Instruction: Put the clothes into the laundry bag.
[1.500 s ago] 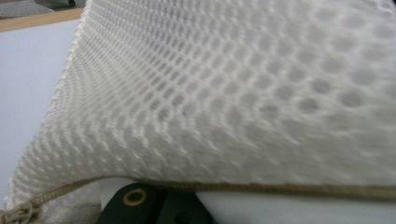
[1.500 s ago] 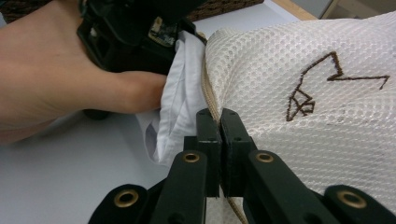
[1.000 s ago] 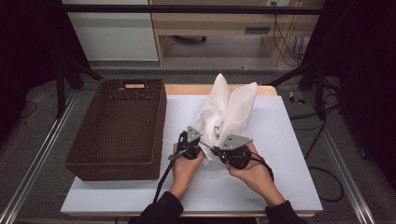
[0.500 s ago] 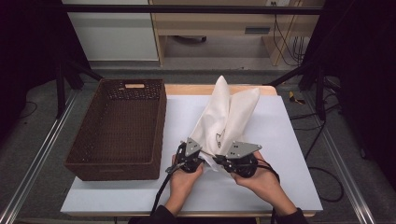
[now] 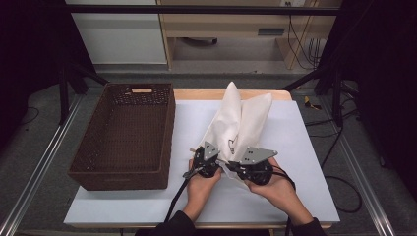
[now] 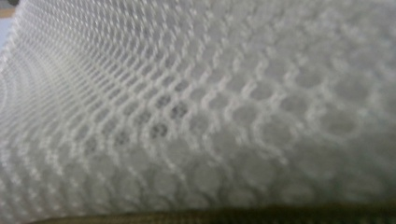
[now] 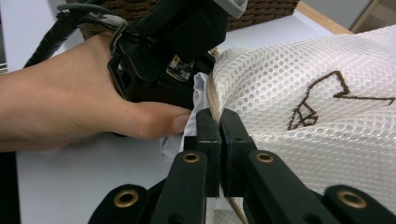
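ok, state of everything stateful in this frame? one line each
mesh bag: lying on the table, near edge lifted, gripped at its mouth by both grippers
left gripper: shut on the bag's edge
right gripper: shut, jaws pinching the bag's corded rim
wicker basket: upright, nothing visible inside
white cloth: partly out of the bag's mouth

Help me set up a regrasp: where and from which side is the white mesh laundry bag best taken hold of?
Probably the tan-corded hem at the near end of the white mesh laundry bag, coming from the person's side. That edge faces the hands, and the right gripper is shut on it.
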